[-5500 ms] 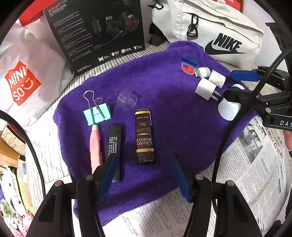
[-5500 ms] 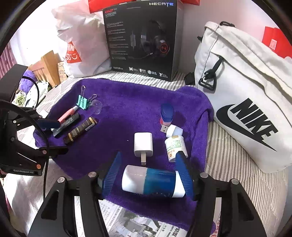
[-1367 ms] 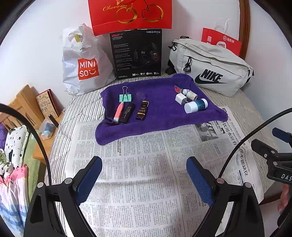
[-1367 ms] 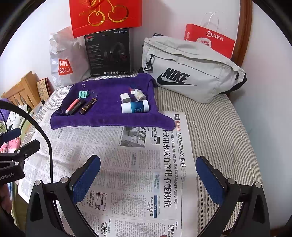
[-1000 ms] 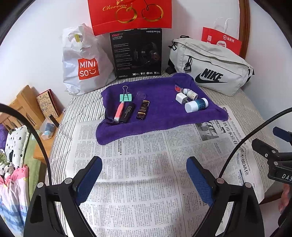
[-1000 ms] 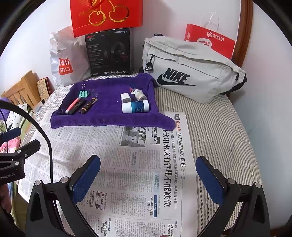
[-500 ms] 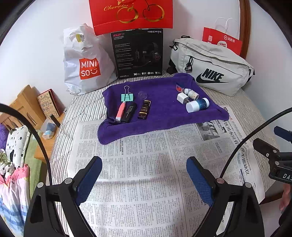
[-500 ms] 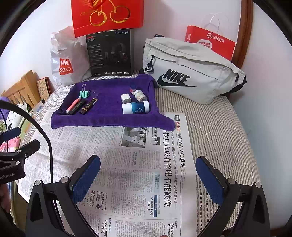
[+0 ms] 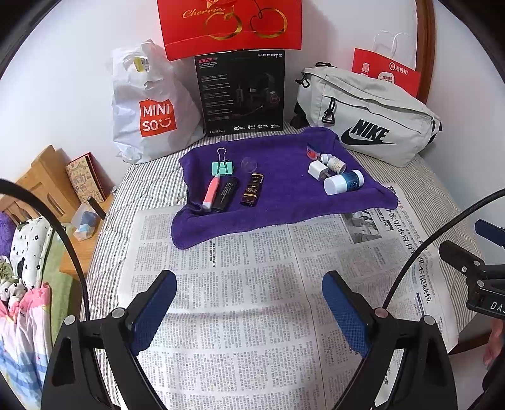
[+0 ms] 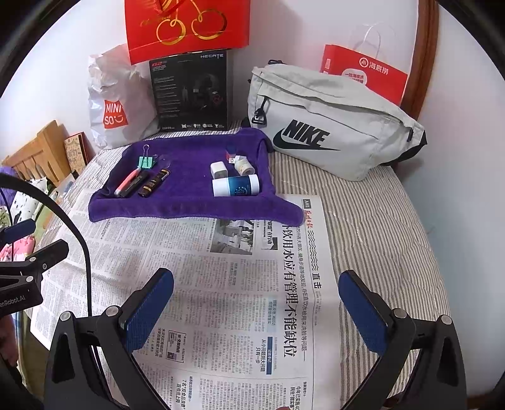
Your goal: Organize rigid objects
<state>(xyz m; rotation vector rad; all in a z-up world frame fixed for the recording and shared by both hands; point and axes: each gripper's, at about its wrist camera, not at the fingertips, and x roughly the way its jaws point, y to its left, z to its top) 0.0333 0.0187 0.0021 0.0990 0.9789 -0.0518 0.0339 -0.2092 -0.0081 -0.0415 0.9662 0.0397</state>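
Left gripper [image 9: 249, 310]: jaws wide apart, empty, over newspaper [image 9: 252, 284].
Right gripper [image 10: 257, 310]: same.
Purple towel [image 9: 284, 202]: newspaper's far edge.

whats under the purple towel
The purple towel has its front edge lying over the newspaper, and its back part rests on the striped cover. Whatever else may lie beneath it is hidden.

I read "MINISO" on the white plastic bag [image 9: 148, 104], "HECATE" and "G2" on the black headset box [image 9: 241, 91], "NIKE" on the grey waist bag [image 9: 366, 116] — and "Cherries" in gold on the red gift bag [image 9: 230, 25].
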